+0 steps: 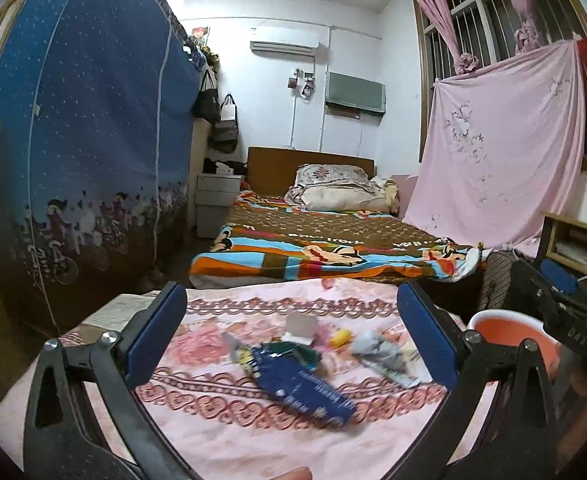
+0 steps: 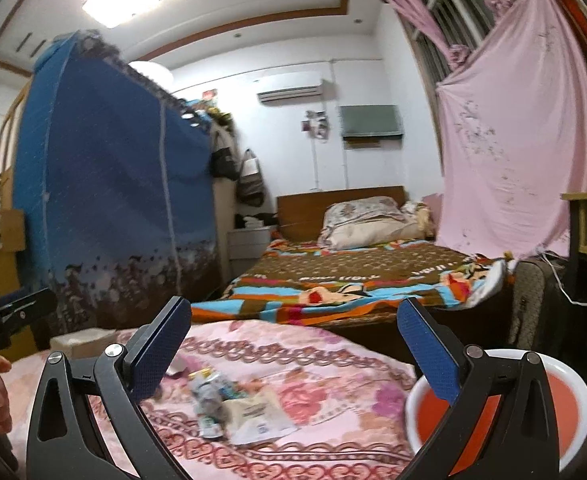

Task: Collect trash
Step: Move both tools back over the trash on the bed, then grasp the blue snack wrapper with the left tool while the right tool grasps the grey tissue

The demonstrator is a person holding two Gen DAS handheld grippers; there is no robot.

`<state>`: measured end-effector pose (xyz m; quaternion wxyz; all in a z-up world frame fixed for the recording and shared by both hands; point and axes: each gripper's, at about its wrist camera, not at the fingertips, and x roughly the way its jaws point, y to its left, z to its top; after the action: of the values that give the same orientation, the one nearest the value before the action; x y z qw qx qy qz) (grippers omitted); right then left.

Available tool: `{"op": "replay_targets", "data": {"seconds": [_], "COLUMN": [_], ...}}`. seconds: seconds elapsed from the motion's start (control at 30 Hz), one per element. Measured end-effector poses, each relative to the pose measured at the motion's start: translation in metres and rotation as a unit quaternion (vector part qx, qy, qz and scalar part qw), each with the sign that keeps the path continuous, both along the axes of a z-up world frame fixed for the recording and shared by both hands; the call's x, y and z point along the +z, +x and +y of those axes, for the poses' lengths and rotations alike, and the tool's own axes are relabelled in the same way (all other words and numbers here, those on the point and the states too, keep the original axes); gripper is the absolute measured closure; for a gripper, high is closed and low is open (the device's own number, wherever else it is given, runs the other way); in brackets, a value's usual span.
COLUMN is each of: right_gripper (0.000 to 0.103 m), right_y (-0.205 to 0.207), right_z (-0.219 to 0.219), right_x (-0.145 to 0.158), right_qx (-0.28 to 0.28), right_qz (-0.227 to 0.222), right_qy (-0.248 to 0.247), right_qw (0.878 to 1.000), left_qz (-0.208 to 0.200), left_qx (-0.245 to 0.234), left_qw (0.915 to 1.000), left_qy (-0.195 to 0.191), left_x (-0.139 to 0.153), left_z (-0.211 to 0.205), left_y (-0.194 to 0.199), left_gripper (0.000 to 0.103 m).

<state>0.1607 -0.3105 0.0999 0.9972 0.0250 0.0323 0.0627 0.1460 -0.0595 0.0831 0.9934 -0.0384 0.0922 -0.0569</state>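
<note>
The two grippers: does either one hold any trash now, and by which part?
Nothing is held. The left gripper and the right gripper are both open above the pink cloth, with the wrappers lying loose on it.

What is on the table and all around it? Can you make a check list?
Surface: pink flowered cloth covers the table.
Job's things: blue wrapper, crumpled grey wrapper, small yellow piece and white paper lie loose on the cloth; orange basin with a white rim sits at the table's right edge.
Clutter: papers at the far left corner.
Grippers: left gripper open, nothing held; right gripper open, nothing held.
Cables: white cable hangs by the shelf at right.
Surroundings: bed, blue wardrobe, pink sheet over the window.
</note>
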Motion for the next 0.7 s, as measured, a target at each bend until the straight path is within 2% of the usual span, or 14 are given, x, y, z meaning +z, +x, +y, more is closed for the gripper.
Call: {"op": "replay_targets", "data": {"seconds": [0.1,0.23,0.43,0.57,0.7], "right_gripper": [0.0,0.0,0.001,0.02,0.028], "right_y": [0.002,0.008,0.035,0.054,0.067], "right_z": [0.014,0.026,0.036,0.041,0.045], "right_x": [-0.004,-0.009,-0.02,-0.029,-0.038], "right_qx": [0.015,0.04,0.072,0.091,0.114], "right_qz": [0.005,0.023,0.1,0.156,0.2], "right_qy": [-0.027,-0.045,-0.058,-0.058,-0.055], "right_qw": [1.0,0.998,0.991,0.982,0.972], "left_qz": [0.003,0.032,0.097,0.152,0.201], "left_qx": [-0.001,-0.019,-0.043,-0.056,-0.072], "left_qw": [0.9999,0.9992,0.9942,0.9868,0.977], "left_qy": [0.015,0.017,0.013,0.009,-0.006], "left_x": [-0.006,-0.018,-0.028,-0.039,-0.05], "left_z": [0.002,0.003,-0.001,-0.005,-0.005], "left_y": [-0.001,0.004,0.024,0.039,0.052], "left_gripper": [0.012,0.012,0.014,0.024,0.035]}}
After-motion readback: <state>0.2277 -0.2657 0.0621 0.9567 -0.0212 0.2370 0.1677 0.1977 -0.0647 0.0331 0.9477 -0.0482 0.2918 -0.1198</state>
